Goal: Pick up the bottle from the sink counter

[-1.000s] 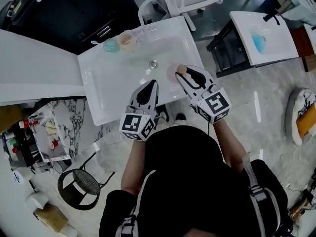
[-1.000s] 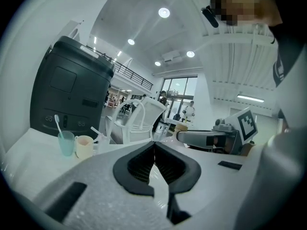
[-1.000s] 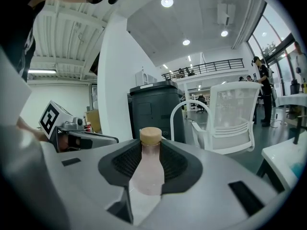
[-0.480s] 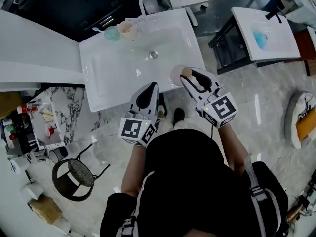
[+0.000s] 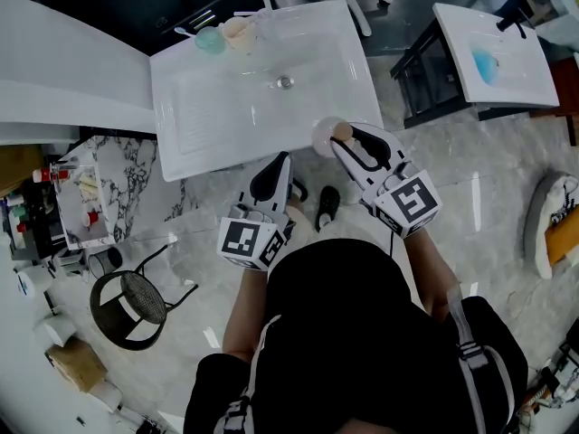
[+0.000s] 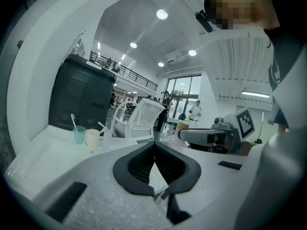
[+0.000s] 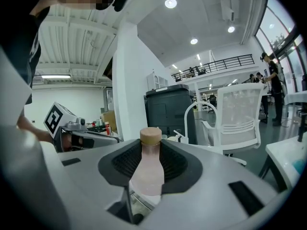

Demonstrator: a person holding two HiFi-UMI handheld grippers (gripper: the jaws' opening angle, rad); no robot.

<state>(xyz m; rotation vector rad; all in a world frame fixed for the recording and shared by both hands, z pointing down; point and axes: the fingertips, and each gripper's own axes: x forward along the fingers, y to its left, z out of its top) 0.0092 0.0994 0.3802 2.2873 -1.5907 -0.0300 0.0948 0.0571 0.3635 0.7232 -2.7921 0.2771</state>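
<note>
The right gripper [image 5: 344, 139] holds the bottle [image 7: 147, 169]. Its jaws are partly apart, with the pink bottle pinched between them. The bottle stands straight up with its cap on top. From the head view it is by the near right corner of the sink counter [image 5: 217, 116], right at the near edge. I cannot tell if its bottom touches the counter or hangs just above it. The left gripper [image 6: 154, 150] has its jaws together with nothing in them. It sits off the near edge, beside the right one. I think the pick-up is almost done. To do it well, squeeze just the same, so the smooth bottle does not slip. Hold it straight up, lift slowly, and do not bump the edge. The cups [image 5: 223, 36] at the far left corner are well apart from it, so they are no worry.
</note>
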